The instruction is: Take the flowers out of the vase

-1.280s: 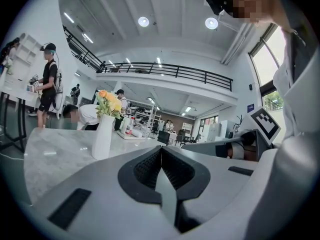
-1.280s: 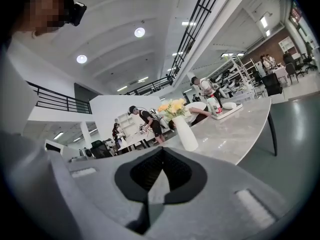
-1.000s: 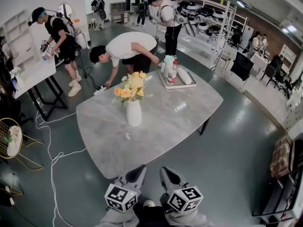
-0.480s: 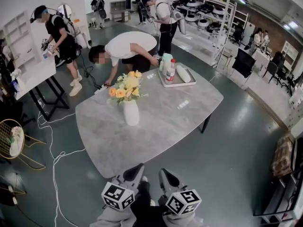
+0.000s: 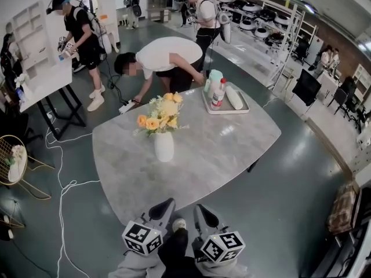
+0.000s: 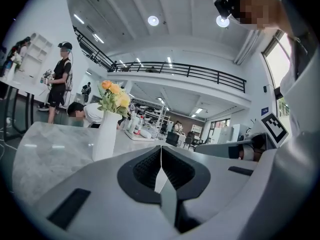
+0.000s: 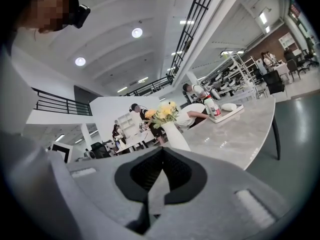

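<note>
A white vase [image 5: 163,146] stands upright near the middle of the grey marble table [image 5: 226,149], holding a bunch of yellow and orange flowers [image 5: 161,113]. The left gripper view shows the vase [image 6: 106,135] and flowers [image 6: 115,98] ahead to the left; the right gripper view shows the vase [image 7: 175,135] and flowers [image 7: 162,113] straight ahead. My left gripper [image 5: 164,206] and right gripper [image 5: 200,210] are side by side just short of the table's near edge, well back from the vase. Both have jaws closed together with nothing between them.
A white tray [image 5: 225,105] with bottles stands at the table's far right. A person [image 5: 162,59] bends over at the far edge, others stand behind. Cables [image 5: 61,184] run on the floor at left, beside a gold wire stand [image 5: 14,169] and a white desk [image 5: 40,80].
The view has shifted a little: the table and vase sit slightly nearer and to the right. Both grippers stay shut side by side at the near edge.
</note>
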A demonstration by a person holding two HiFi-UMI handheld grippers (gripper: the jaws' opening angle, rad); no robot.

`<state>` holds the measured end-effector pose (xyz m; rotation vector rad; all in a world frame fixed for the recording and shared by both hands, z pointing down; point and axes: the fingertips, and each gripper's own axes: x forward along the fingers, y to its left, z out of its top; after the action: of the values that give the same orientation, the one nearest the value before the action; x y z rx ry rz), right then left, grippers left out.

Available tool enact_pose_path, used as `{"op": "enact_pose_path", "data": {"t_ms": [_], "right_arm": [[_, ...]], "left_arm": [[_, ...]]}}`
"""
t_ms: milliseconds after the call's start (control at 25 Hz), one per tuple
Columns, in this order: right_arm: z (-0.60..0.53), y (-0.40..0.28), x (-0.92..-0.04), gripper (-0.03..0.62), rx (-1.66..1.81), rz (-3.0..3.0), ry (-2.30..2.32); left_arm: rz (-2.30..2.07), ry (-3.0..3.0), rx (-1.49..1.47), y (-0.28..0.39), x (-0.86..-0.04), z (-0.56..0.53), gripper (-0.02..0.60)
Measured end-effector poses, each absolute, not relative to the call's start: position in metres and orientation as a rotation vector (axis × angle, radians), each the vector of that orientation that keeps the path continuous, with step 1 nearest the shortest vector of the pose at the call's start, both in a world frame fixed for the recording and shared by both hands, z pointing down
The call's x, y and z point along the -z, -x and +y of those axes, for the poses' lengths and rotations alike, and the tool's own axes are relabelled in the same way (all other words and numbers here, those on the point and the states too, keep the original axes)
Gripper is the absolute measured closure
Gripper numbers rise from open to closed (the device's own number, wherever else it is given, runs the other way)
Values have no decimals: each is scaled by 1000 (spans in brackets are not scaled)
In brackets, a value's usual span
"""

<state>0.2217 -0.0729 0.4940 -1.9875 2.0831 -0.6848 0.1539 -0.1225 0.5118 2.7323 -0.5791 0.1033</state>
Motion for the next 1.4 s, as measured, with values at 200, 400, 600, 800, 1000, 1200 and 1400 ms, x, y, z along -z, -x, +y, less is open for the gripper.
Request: {"op": "enact_pose_path", "data": {"t_ms": [200, 400, 600, 800, 1000, 1200, 1400], "right_arm": [[-116, -245, -495, 595, 700, 2141, 1961], [-167, -268, -487, 595, 702, 2183, 1944], [-218, -284, -485, 595, 708, 2238, 1923], [-262, -283, -487, 595, 713, 2336, 1859], [-292, -295, -494, 595, 700, 2395, 1833], [-308, -300, -500, 595, 700, 2396, 1822], [-307, -301, -499, 595, 720, 2403, 1796]], "left_arm": [[-627, -2715, -82, -177, -514, -163, 580], [-701, -2684, -63, -191, -509, -215, 580], [-786, -2661, -41, -195, -510, -266, 580], [-866, -2624, -7, -196, -514, -305, 580], [-924, -2608, 12, -201, -522, -327, 580], [-955, -2610, 19, -198, -523, -333, 579], [-1019, -2626, 17, -188, -511, -335, 579]]}}
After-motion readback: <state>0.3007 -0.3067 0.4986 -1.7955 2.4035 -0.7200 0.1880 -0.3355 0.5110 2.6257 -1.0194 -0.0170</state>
